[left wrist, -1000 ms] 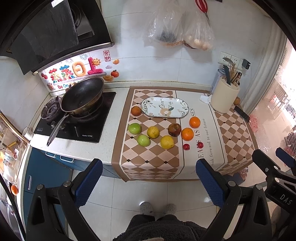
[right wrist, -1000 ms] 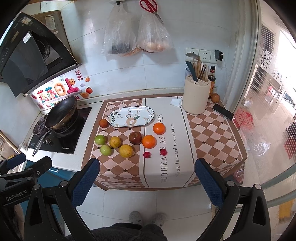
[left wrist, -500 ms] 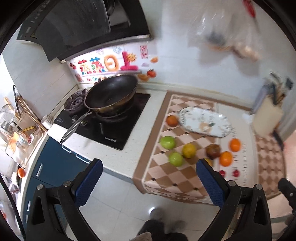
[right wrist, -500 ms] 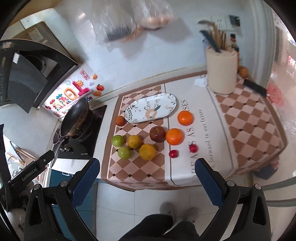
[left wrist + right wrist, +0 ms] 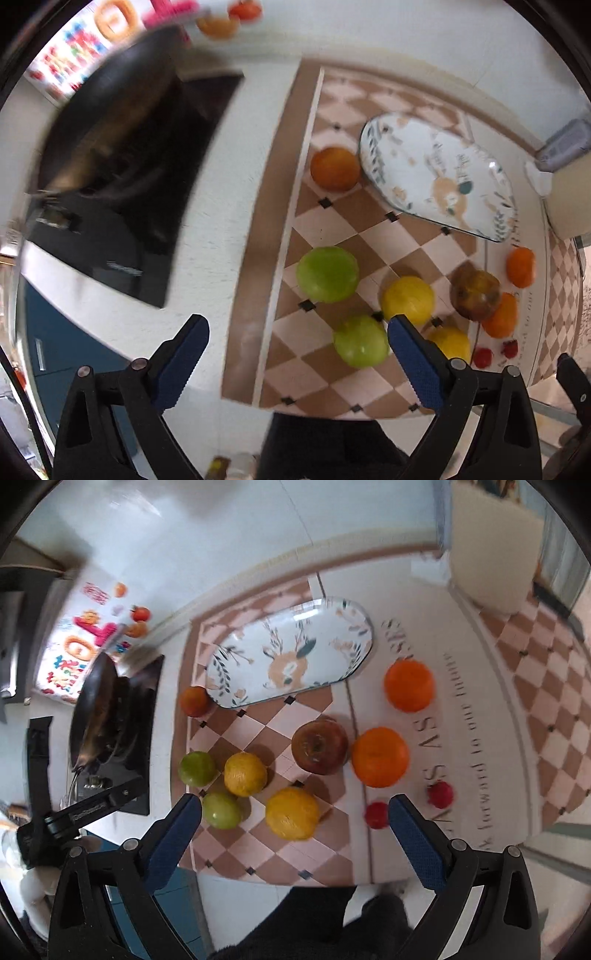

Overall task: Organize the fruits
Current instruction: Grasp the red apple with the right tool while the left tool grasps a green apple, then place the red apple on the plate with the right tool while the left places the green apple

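Both tongs, left (image 5: 295,354) and right (image 5: 295,827), spread, empty. Fruits loose near desk's front edge; blurred view, but green apple (image 5: 360,341) probably rolls off if nudged.

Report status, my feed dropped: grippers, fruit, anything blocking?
Left gripper open, empty; right gripper open, empty. Plate bare, fruits loose on the mat, nearest a yellow fruit. Nothing blocking.
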Tool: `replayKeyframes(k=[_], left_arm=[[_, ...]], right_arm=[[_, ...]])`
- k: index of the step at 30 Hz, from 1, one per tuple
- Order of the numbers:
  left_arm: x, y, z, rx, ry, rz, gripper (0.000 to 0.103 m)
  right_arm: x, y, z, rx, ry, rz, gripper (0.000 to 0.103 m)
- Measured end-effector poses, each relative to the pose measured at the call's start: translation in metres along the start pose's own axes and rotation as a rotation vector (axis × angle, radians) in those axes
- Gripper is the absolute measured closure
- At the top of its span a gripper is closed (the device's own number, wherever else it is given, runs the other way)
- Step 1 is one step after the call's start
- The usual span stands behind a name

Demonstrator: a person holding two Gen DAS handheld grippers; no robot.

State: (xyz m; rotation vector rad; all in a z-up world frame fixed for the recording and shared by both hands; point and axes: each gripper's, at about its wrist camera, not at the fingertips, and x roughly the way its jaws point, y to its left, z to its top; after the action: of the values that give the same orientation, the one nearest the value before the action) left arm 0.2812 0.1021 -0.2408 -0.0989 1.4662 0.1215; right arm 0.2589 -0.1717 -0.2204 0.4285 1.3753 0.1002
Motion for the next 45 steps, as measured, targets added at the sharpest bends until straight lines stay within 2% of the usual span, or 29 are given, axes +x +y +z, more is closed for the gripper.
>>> replayKeyframes(k=[2,5,8,10,11,13,16,18,20,26,31,37,40,45], left_arm=[[0.02,-0.002,0.011,0.004,0.041,-0.031,0.004],[0.05,-0.011,0.025,0.042,0.118,-0.077,0.004],[0.07,-0.02,0.033,0.081,0.175,-0.094,0.004],[0.082,-0.028,0.035,0.097,0.2,-0.099,0.005],[0.087,-0.031,0.035,0.103,0.209,-0.1,0.008],[0.096,-0.036,0.035,0.108,0.234,-0.108,0.023],[0.105,-0.04,0.034,0.111,0.244,-0.088,0.037],[0.108,-0.042,0.033,0.123,0.237,-0.064,0.044],[0.109,-0.044,0.031,0.118,0.225,-0.07,0.044],[0.102,-0.046,0.039,0.082,0.199,-0.052,0.044],[0.1,-0.043,0.044,0.071,0.198,-0.043,0.044],[0.103,-0.035,0.045,0.058,0.207,-0.042,0.044],[0.092,-0.035,0.041,0.054,0.205,-0.08,0.044],[0.032,-0.057,0.053,0.082,0.133,-0.198,0.044]], right_arm=[[0.02,0.004,0.011,0.013,0.028,-0.013,0.004],[0.049,0.01,0.025,0.013,0.065,-0.044,0.015],[0.077,0.011,0.035,0.002,0.132,-0.107,0.023],[0.093,0.014,0.04,-0.03,0.163,-0.15,0.024],[0.1,0.014,0.041,-0.041,0.18,-0.17,0.027],[0.112,0.014,0.044,-0.059,0.21,-0.191,0.029],[0.129,0.013,0.046,-0.081,0.25,-0.228,0.032],[0.141,0.014,0.049,-0.106,0.265,-0.268,0.034],[0.153,0.013,0.053,-0.13,0.278,-0.292,0.035],[0.164,0.017,0.061,-0.212,0.304,-0.284,0.035],[0.175,0.001,0.068,-0.156,0.37,-0.233,0.034],[0.172,-0.005,0.075,-0.187,0.363,-0.218,0.035],[0.164,-0.002,0.079,-0.18,0.365,-0.187,0.035],[0.13,0.016,0.099,-0.203,0.294,-0.105,0.035]])
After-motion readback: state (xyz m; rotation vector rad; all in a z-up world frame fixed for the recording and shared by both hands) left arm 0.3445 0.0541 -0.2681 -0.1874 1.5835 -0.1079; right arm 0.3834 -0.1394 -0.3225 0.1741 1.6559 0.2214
